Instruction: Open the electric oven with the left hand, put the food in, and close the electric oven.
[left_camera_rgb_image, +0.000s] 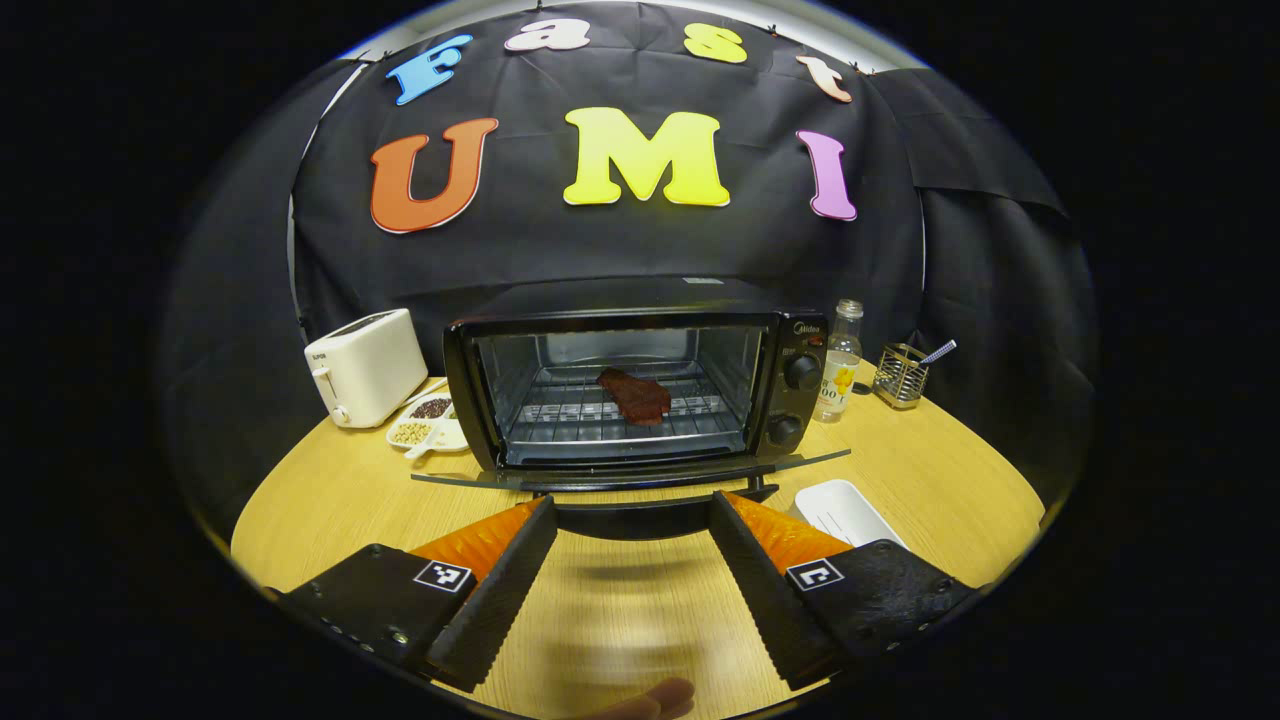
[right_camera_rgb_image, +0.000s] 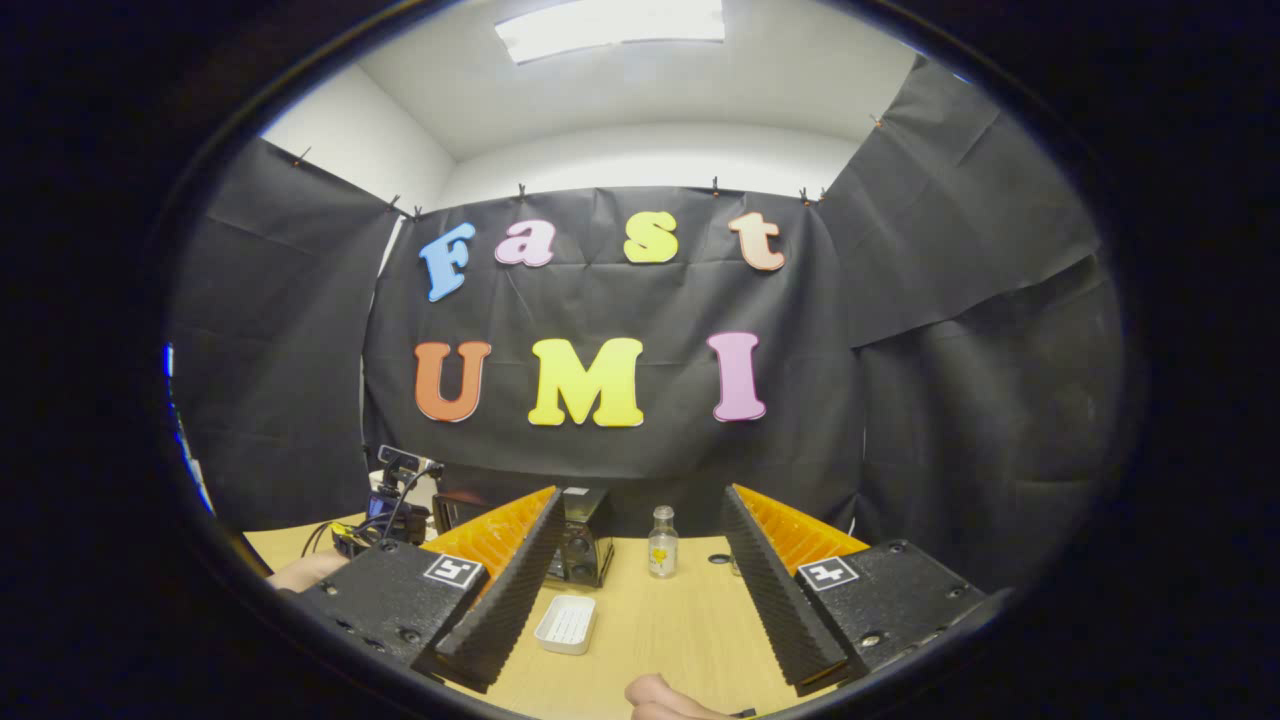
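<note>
Near edge of the tabletop first: left gripper spread wide, holding nothing, lined up square on the oven door. Door dropped flat, handle bar just past the fingertips, apart from them as far as can be judged. White tray bare, just right of the door. Over in the right gripper view, right gripper also wide open and empty, raised back from the work, tray and bottle beyond it. Farther in: meat already lying on the rack inside the oven, mid-cavity. So opening and loading look done; closing the one step left, not yet begun. Next move, by judgement: slide under or onto the handle bar, pinch or hook it, swing the door up on its bottom hinge until it seats, keeping clear of the tray. Two knobs on the oven's right panel. Toward the back-left: toaster with a small dish of beans beside it; back-right, the bottle and a wire holder. Writing: a small brand mark at the oven's top right corner and a word on the toaster's side, both too small to make out with confidence; bottle label unreadable.
</note>
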